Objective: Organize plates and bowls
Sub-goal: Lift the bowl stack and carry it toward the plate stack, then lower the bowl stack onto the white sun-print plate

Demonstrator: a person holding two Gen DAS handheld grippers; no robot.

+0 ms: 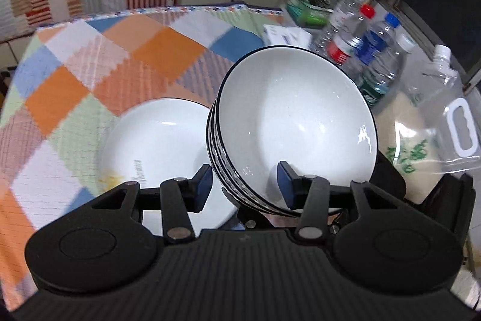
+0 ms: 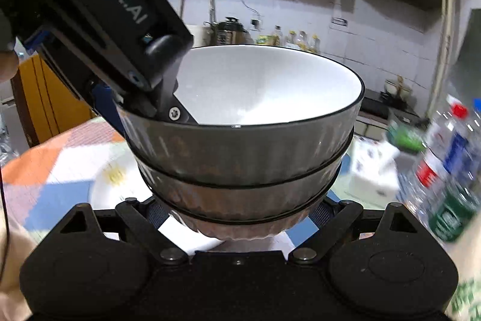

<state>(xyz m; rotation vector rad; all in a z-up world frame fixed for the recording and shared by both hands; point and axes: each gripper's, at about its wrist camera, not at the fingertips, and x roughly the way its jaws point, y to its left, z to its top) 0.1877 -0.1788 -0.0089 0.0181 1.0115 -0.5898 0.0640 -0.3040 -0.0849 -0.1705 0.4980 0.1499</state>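
A stack of nested bowls (image 1: pixel 294 116), white inside with black rims and ribbed dark sides, is held tilted above the table. My left gripper (image 1: pixel 245 185) grips the stack's rim, one blue pad (image 1: pixel 284 184) inside the top bowl and one outside. In the right wrist view the same stack (image 2: pixel 246 152) fills the middle, and my right gripper (image 2: pixel 237 215) closes around its base from below. The left gripper body (image 2: pixel 99 5) reaches into the bowl from the upper left. A white plate (image 1: pixel 156 137) with a yellow smear lies on the tablecloth under the stack.
The round table wears a checked orange, blue and green cloth (image 1: pixel 90 74). Several plastic water bottles (image 1: pixel 369 50) and a clear jug (image 1: pixel 445 110) stand at the right edge. A white box (image 2: pixel 372 170) lies beyond the bowls. Kitchen counter and cabinets stand behind.
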